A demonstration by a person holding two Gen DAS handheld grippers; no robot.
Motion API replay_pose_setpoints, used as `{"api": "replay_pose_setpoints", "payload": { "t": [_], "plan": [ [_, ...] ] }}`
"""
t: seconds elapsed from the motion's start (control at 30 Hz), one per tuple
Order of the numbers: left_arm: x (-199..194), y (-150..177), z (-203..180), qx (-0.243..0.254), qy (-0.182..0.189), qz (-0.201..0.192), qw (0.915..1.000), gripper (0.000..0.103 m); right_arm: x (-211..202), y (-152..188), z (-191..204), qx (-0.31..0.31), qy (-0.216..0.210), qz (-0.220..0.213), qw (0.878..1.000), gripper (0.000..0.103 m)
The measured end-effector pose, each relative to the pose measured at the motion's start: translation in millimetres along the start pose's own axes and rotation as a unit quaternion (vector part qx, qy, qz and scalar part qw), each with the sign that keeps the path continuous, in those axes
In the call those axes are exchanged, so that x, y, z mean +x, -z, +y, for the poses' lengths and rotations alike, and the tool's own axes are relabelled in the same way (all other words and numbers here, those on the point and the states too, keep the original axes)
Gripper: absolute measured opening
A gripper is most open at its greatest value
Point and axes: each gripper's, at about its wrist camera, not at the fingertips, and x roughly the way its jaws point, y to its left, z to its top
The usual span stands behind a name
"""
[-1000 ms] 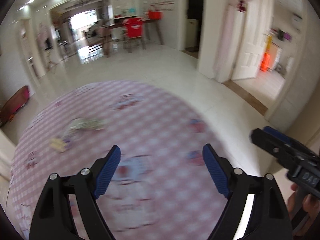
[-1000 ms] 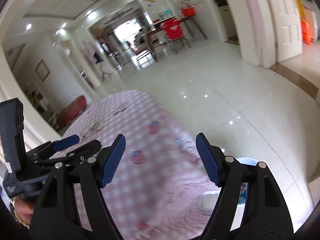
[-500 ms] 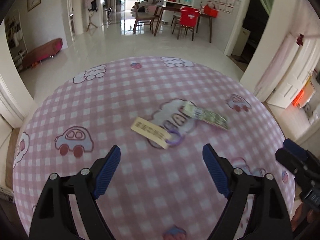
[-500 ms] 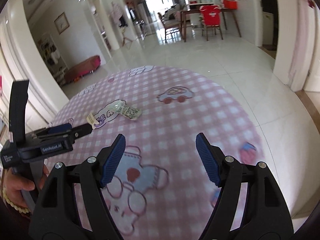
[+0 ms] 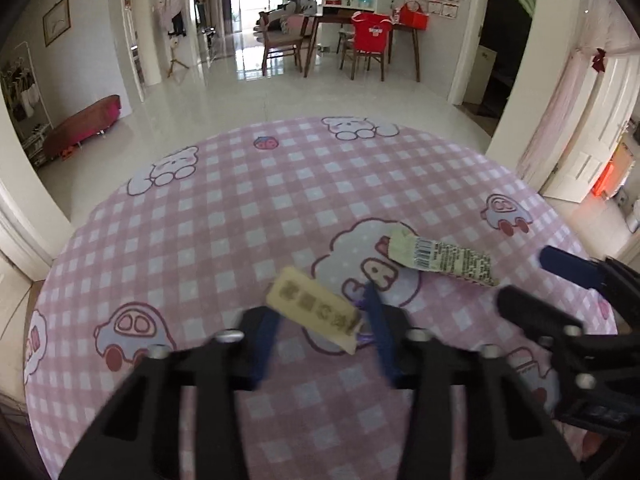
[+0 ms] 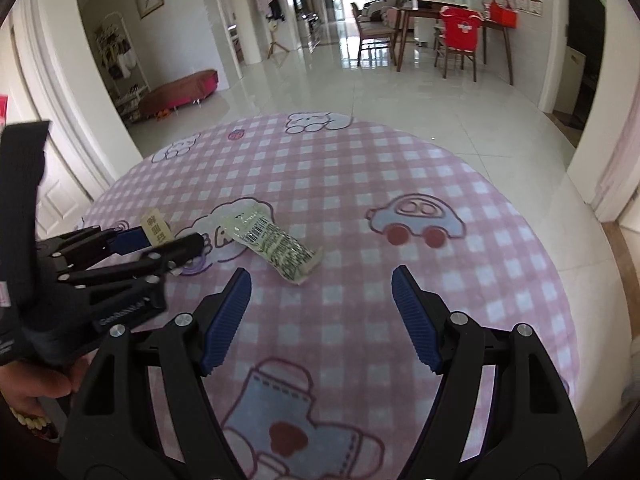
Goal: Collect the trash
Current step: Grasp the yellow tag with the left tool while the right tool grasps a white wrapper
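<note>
A yellow wrapper [image 5: 316, 312] lies on the pink checked tablecloth [image 5: 224, 216]. My left gripper [image 5: 320, 316] is around it, its blue fingers on either side and partly closed; the image is blurred there. The wrapper also shows in the right wrist view [image 6: 157, 232] between the left gripper's fingers [image 6: 132, 240]. A green and white printed wrapper [image 5: 444, 260] lies to the right of it, and in the right wrist view [image 6: 276, 246] just beyond my right gripper [image 6: 320, 296], which is open and empty above the cloth.
The round table's edge [image 6: 560, 280] falls away to a glossy tiled floor. Far off stand a dining table with chairs [image 5: 360, 44], a low red bench [image 5: 80, 128] at the left and white doors [image 5: 592, 136] at the right.
My left gripper has moved forward and down over the yellow wrapper and its fingers have narrowed around it. My right gripper has come nearer to the green wrapper and stays open.
</note>
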Motion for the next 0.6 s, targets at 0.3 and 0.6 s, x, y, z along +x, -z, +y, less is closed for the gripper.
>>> {"api": "replay_pose_setpoints", "payload": {
  "t": [0.3,0.6],
  "plan": [
    [-2.5,2.6,8.7,-0.012,0.044,-0.001,0.999,0.005,27.2,-11.7,16.1,-0.045,-0.001,0.022,0.999,0.07],
    [-11.0,6.1,3.7,-0.005,0.068,-0.004,0.9977,0.004,31.9,-10.3,17.8,-0.074,0.008,0.023,0.997,0.018]
  ]
}}
